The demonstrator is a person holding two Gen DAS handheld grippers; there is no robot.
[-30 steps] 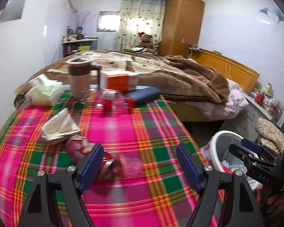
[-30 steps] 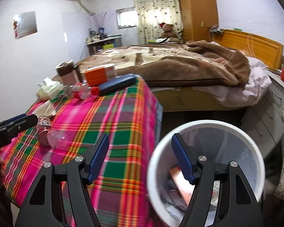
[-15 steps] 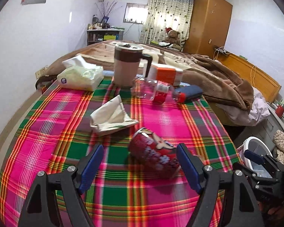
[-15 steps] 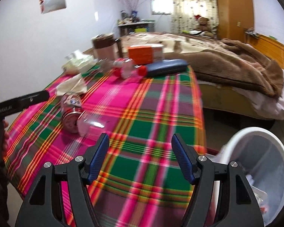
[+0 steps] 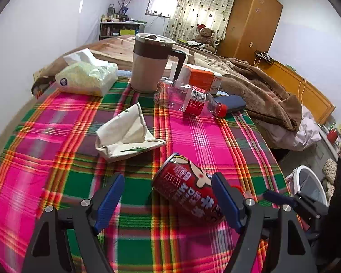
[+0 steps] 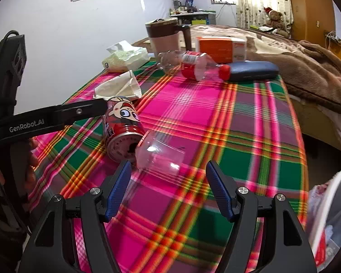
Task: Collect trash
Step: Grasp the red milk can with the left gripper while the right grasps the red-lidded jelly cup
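A red drink can [image 5: 188, 188] lies on its side on the plaid tablecloth [image 5: 56, 182]; it also shows in the right wrist view [image 6: 122, 127]. My left gripper [image 5: 168, 202] is open, with the can lying just inside its right finger. A clear plastic cup [image 6: 159, 154] lies tipped beside the can's mouth. My right gripper [image 6: 168, 191] is open and empty, just short of the cup. A crumpled paper bag [image 5: 127, 134] and an empty clear bottle with a red cap [image 5: 188, 100] lie farther back. The white trash bin [image 5: 311, 186] stands on the floor at the right.
A brown lidded mug [image 5: 150, 63], a tissue pack [image 5: 86, 77], an orange box [image 5: 202, 77] and a dark blue case [image 5: 231, 104] stand at the table's far end. A bed with a brown blanket [image 5: 261, 91] lies beyond. The bin rim [image 6: 329, 195] is at my right.
My left gripper has moved in towards the can, which now lies between its fingers. My right gripper has swung left from the bin to the clear cup. Both stayed open.
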